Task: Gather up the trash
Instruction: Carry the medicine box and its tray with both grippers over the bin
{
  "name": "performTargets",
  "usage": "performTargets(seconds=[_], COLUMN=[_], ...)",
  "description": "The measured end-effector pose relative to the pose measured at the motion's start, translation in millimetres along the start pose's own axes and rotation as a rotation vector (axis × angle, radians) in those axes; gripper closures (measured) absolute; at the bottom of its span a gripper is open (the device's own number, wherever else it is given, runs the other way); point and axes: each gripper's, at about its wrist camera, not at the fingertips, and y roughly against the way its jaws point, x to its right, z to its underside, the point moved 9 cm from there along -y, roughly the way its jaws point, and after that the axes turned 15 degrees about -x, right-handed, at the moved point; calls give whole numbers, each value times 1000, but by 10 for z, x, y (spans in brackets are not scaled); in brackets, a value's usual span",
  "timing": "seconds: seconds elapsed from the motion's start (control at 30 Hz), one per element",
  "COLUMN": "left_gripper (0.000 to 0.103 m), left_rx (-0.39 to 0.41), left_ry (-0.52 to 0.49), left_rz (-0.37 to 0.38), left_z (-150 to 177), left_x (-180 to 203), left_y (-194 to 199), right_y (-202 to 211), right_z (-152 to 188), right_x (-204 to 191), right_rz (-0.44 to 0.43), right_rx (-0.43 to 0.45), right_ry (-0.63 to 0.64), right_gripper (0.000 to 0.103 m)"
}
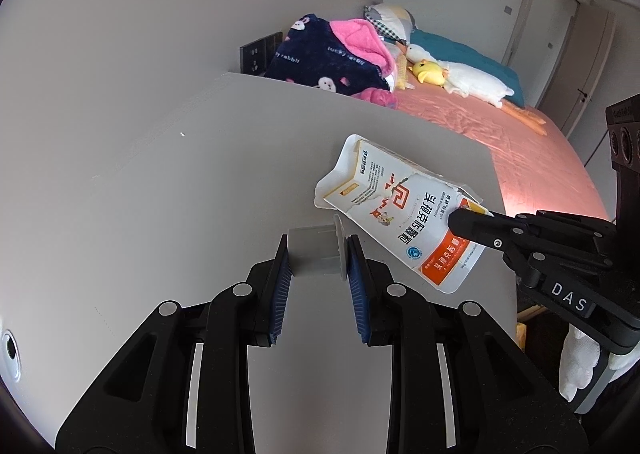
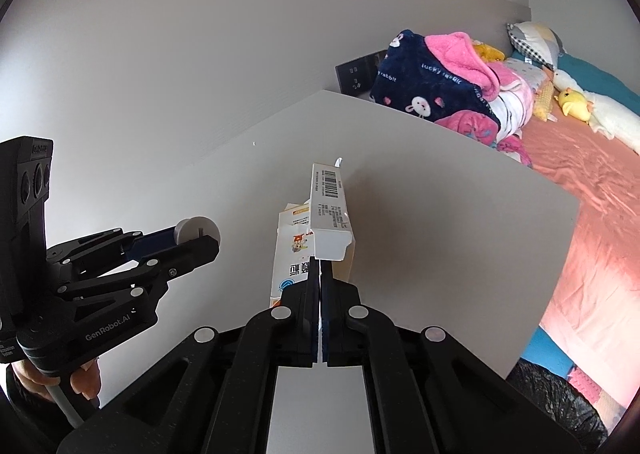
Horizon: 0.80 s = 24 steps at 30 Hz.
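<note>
My left gripper (image 1: 318, 258) is shut on a small grey plastic spool (image 1: 316, 254), held above the grey table top (image 1: 160, 193); it also shows in the right wrist view (image 2: 198, 232). My right gripper (image 2: 321, 266) is shut on a torn white and orange medicine carton (image 2: 326, 213), held above the table. In the left wrist view the carton (image 1: 400, 209) hangs to the right of the spool, pinched by the right gripper (image 1: 460, 219).
A bed with a pink sheet (image 1: 500, 133), a dark rabbit blanket (image 1: 320, 57) and plush toys (image 1: 460, 81) lies beyond the table's far edge. A black trash bag (image 2: 560, 402) sits below the table at the lower right. A wall socket panel (image 2: 356, 75) is behind.
</note>
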Motion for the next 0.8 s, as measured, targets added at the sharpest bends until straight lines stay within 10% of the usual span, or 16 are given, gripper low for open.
performTargets(seconds=[0.8], left_gripper=[76], left_rx=[51], left_ry=[-133], left_rz=[69], left_z=[297], left_x=[768], left_y=[381], right_y=[799], right_z=[589], right_x=[209], right_rz=[76], right_rx=[94], right_ry=[-80], right_gripper=[102])
